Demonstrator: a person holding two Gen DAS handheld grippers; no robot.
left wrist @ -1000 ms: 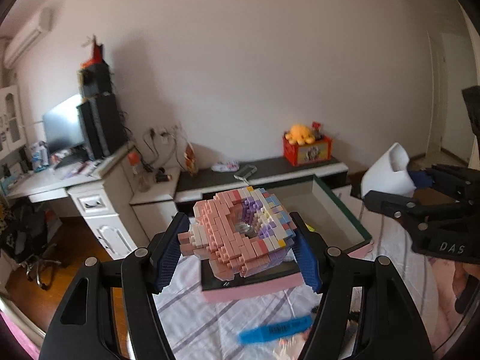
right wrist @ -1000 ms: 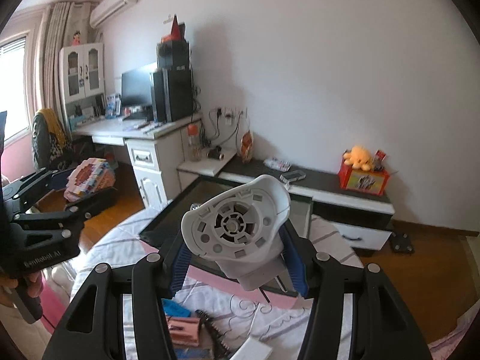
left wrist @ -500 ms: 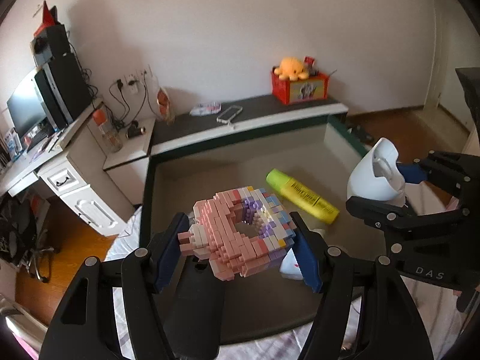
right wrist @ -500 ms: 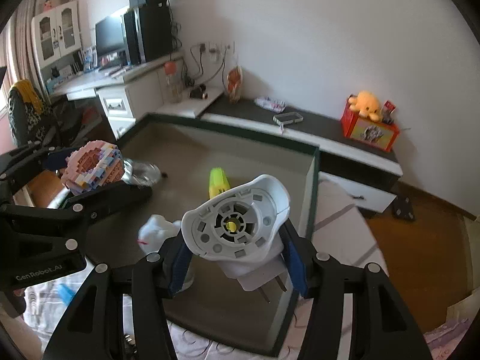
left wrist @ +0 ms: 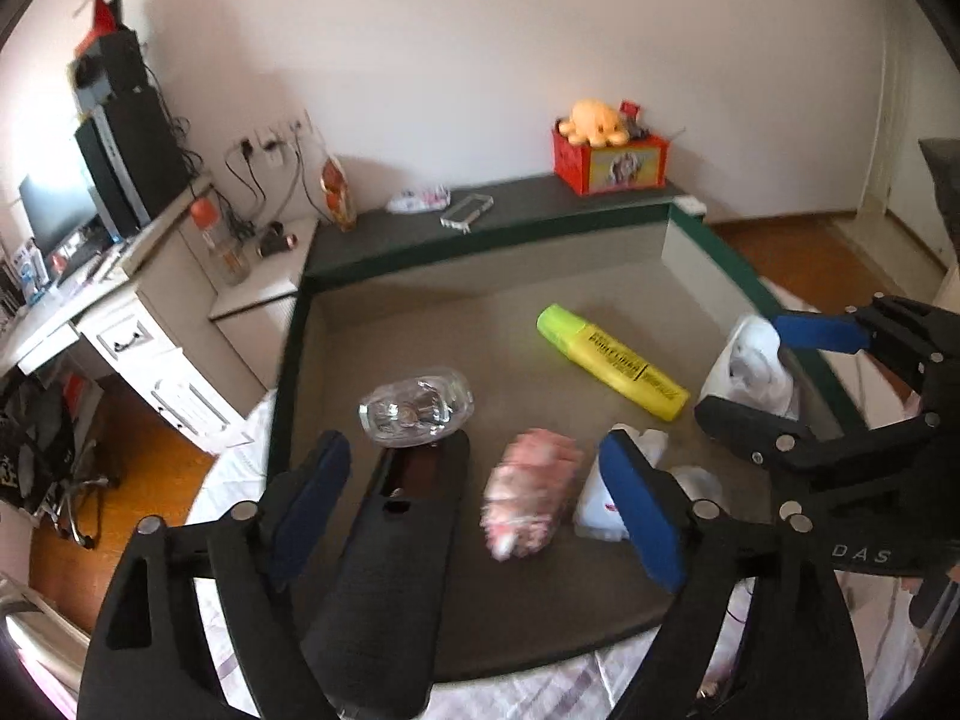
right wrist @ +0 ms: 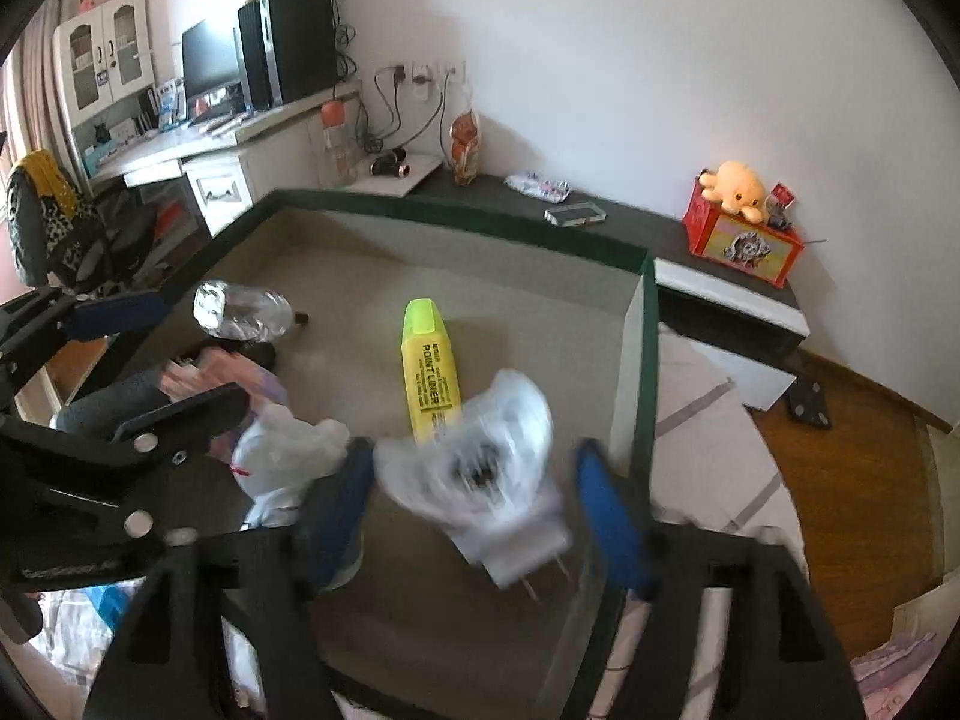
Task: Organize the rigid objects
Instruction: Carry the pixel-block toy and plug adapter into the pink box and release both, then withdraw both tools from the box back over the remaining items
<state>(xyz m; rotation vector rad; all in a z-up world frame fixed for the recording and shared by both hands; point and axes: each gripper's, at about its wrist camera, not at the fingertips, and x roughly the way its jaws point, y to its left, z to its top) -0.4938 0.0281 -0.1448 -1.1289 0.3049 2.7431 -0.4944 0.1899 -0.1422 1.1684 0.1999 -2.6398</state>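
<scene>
My left gripper point(left wrist: 474, 498) is open over a green-rimmed box point(left wrist: 480, 243). The pink brick model point(left wrist: 531, 492) is blurred between its pads, loose and dropping into the box. My right gripper point(right wrist: 474, 498) is open too. The white plug adapter point(right wrist: 480, 480) is blurred between its pads, touching neither, at the box's right side. It also shows in the left wrist view point(left wrist: 753, 369). In the box lie a yellow highlighter point(left wrist: 612, 363), a clear glass bottle point(left wrist: 417, 411), a black flat object point(left wrist: 390, 564) and a small white toy point(right wrist: 282, 456).
The box sits on a bed with a striped sheet point(right wrist: 702, 438). Behind it stand a dark low cabinet point(left wrist: 510, 204) with a phone and a red box with an orange plush point(left wrist: 606, 147), and a white desk point(left wrist: 114, 306) with a monitor.
Both grippers moved over the box and tilted down. Both opened: the brick model and the white adapter have left the pads and are falling.
</scene>
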